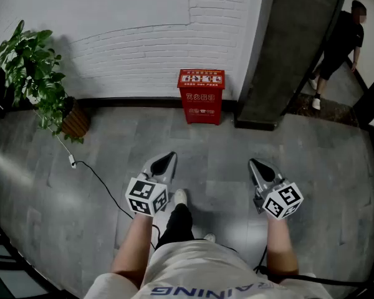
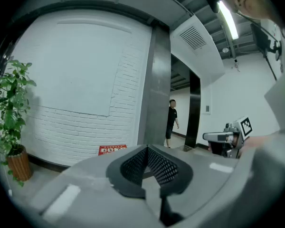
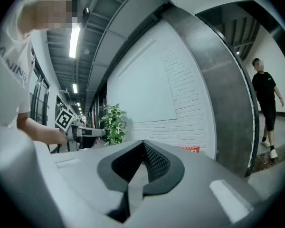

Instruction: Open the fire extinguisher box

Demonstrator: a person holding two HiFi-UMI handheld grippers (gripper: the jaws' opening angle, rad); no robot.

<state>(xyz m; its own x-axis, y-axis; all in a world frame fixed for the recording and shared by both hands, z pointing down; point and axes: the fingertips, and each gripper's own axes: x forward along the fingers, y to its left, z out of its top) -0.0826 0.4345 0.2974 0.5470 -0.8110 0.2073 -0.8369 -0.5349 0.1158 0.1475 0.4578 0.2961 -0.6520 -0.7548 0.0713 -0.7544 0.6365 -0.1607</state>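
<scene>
- The fire extinguisher box (image 1: 201,95) is red and stands on the floor (image 1: 237,142), backed against the foot of the white brick wall (image 1: 131,48). Its printed top flap lies flat, so we judge it closed and the task not yet begun.
- Both tools are well short of it. The left tool (image 1: 167,161) and the right tool (image 1: 257,166) hover in front of us and point roughly toward the box.
- Each tool has its jaws pressed together at the tips, with nothing between them. We see this in the left gripper view and the right gripper view alike.
- We cannot make out a handle or latch from here. If we reach in with the jaws together, the tips may only skate over the flap or shove the box.
- The box looks light and free-standing. Lifting the flap from one side could tilt it or drag it along the wall, and the wall behind may stop the flap from swinging fully back.
- A cable (image 1: 96,178) runs across the floor near our left foot, and stepping forward carelessly could snag it.
- The dark pillar (image 1: 287,48) stands just to the right of the box, and a wide swing of the right tool could knock it.
- A person in black (image 1: 340,42) is beyond the pillar and the potted plant (image 1: 34,73) is far to the left. We judge both clear of our path.
</scene>
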